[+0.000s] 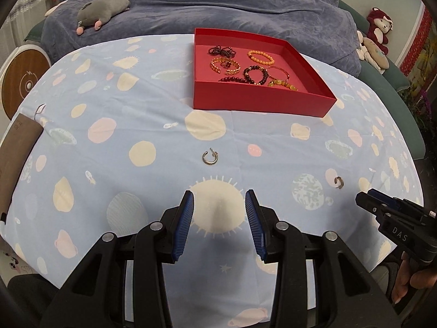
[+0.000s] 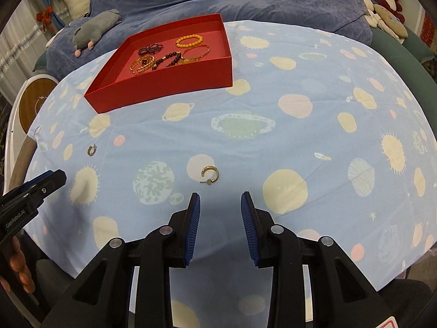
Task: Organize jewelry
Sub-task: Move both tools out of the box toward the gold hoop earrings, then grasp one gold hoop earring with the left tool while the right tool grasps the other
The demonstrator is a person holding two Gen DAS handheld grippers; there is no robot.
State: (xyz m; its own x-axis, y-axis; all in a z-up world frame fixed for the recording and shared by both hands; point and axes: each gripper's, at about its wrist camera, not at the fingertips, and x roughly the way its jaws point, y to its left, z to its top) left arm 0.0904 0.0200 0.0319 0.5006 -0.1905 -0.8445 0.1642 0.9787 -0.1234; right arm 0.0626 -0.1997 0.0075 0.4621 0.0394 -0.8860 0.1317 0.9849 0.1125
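Observation:
A red box (image 1: 262, 95) (image 2: 164, 82) on the blue planet-print cloth holds several bracelets (image 1: 254, 65) (image 2: 169, 52). A silver hoop earring (image 1: 209, 156) (image 2: 92, 149) lies on the cloth ahead of my left gripper (image 1: 220, 199), which is open and empty. A gold hoop earring (image 2: 210, 175) (image 1: 338, 182) lies just ahead and left of my right gripper (image 2: 220, 199), also open and empty. Each gripper shows at the edge of the other's view: the right one (image 1: 363, 199), the left one (image 2: 58, 176).
The cloth-covered table (image 1: 136, 109) (image 2: 314, 136) is rounded, with edges falling off left and right. A blue-covered sofa (image 1: 218, 8) with a grey plush (image 1: 103, 8) stands behind. Plush toys (image 2: 387, 2) sit at the far right. A brown card (image 1: 19, 147) lies at the left edge.

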